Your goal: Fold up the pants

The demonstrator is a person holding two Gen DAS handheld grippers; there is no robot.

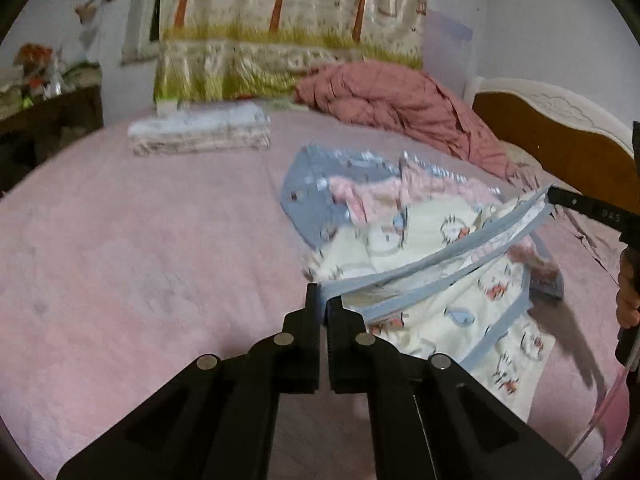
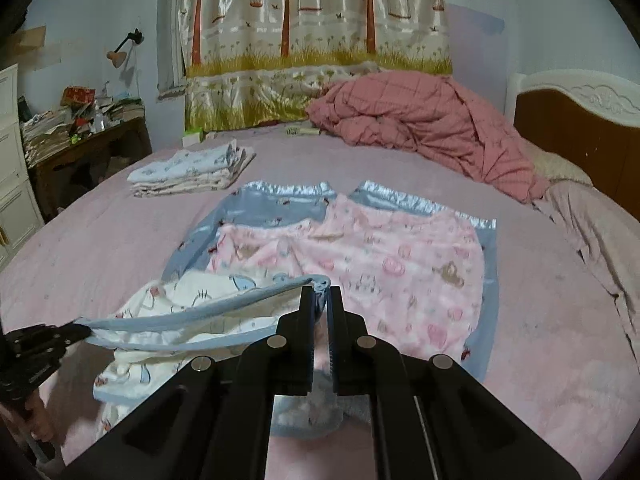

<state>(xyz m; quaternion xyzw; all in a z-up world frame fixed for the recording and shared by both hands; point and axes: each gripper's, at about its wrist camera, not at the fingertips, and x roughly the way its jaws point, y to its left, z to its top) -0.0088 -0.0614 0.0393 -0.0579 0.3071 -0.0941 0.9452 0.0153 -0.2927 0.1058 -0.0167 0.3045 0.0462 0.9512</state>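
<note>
We are working over a wide bed [image 2: 120, 240] under a pink sheet, a rumpled rose quilt [image 2: 420, 128] heaped toward the wooden headboard [image 2: 580, 128], a tree-printed curtain [image 2: 316, 40] on the far wall, a cluttered desk [image 2: 88, 140] off to the left, and a folded stack of cloth [image 2: 192, 170] lying near the bed's far edge. The cream pants [image 2: 180, 312] with blue trim hang stretched between our two tools, part of them draped over a pink and blue blanket [image 2: 400, 256] spread flat mid-bed. Our left gripper [image 1: 323, 296] is clamped on one end of the blue waistband and our right gripper [image 2: 321, 296] on the other — both sets of jaws pinched tight on fabric.
</note>
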